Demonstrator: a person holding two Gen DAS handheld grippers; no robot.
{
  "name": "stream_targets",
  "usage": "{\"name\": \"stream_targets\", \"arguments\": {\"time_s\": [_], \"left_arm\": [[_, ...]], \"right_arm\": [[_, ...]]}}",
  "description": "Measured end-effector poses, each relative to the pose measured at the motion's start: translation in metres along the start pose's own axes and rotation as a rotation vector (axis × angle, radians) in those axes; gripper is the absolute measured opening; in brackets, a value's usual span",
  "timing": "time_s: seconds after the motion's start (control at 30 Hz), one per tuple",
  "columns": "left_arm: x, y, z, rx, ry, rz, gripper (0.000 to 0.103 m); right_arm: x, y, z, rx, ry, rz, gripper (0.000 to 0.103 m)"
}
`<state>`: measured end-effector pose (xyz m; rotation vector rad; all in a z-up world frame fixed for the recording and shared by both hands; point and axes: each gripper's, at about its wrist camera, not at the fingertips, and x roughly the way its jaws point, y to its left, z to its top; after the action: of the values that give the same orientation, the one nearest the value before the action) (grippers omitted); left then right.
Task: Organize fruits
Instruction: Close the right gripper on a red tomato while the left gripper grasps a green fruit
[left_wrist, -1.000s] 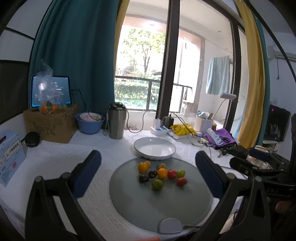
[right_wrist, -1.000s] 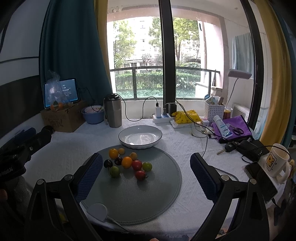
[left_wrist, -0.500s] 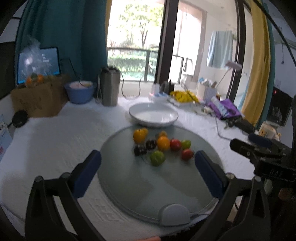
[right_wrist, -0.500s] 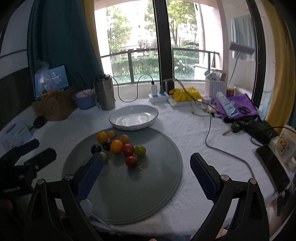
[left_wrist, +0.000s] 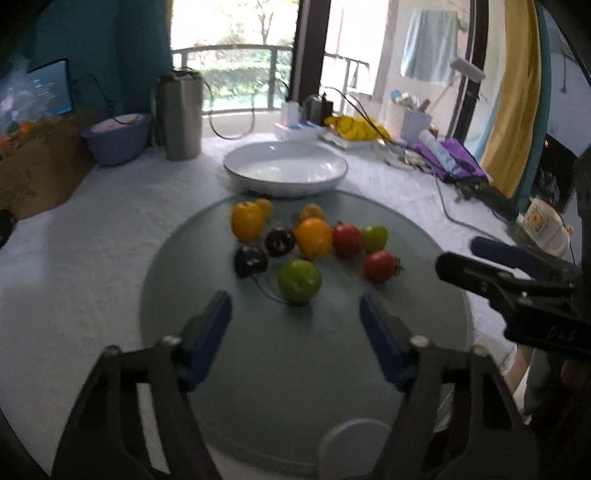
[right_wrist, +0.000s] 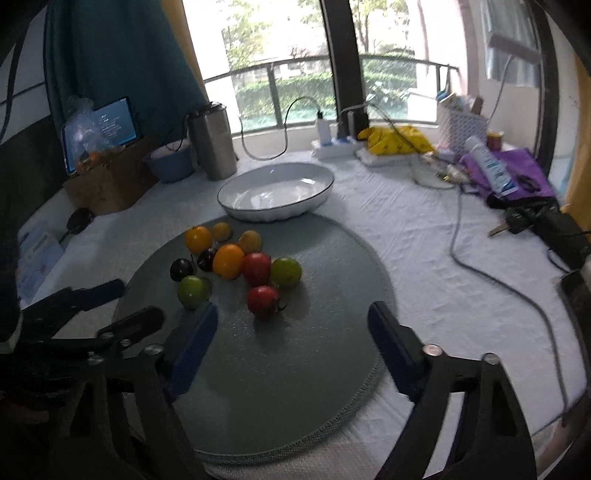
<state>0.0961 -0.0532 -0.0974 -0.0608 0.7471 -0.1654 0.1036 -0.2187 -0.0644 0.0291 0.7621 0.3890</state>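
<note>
Your 9 cherry tomatoes (left_wrist: 295, 243) sit clustered on the grey round mat (left_wrist: 306, 369) just before the empty white bowl (left_wrist: 285, 168), and both wide-open, empty grippers, left (left_wrist: 295, 321) and right (right_wrist: 291, 332), have dropped closer, so picking can begin.

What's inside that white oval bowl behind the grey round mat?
The white oval bowl looks empty: only glossy white interior shows. Its near rim hides a strip of the bottom, so that part can't be checked.

Backlit window glare, blurred fisheye edges
</note>
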Motion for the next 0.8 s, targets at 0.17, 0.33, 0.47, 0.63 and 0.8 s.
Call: {"name": "stream_targets", "arguments": {"time_s": [0.17,0.33,0.47,0.63,0.8], "left_arm": [[0.016,-0.004,0.007,0.025,0.029,0.003,0.059],[0.029,-0.006,0.013,0.05,0.052,0.017,0.053],[0.037,-0.005,0.017,0.059,0.067,0.021,0.049],[0.043,-0.005,0.02,0.074,0.077,0.022,0.044],[0.049,-0.006,0.022,0.082,0.089,0.015,0.042]], "right_arm": [[0.022,0.0,0.001,-0.008,0.058,0.048,0.06],[0.038,0.001,0.003,-0.022,0.098,0.084,0.057],[0.049,-0.001,0.007,-0.026,0.126,0.094,0.054],[0.058,0.005,0.01,-0.057,0.149,0.116,0.044],[0.065,0.009,0.01,-0.076,0.163,0.122,0.033]]}}
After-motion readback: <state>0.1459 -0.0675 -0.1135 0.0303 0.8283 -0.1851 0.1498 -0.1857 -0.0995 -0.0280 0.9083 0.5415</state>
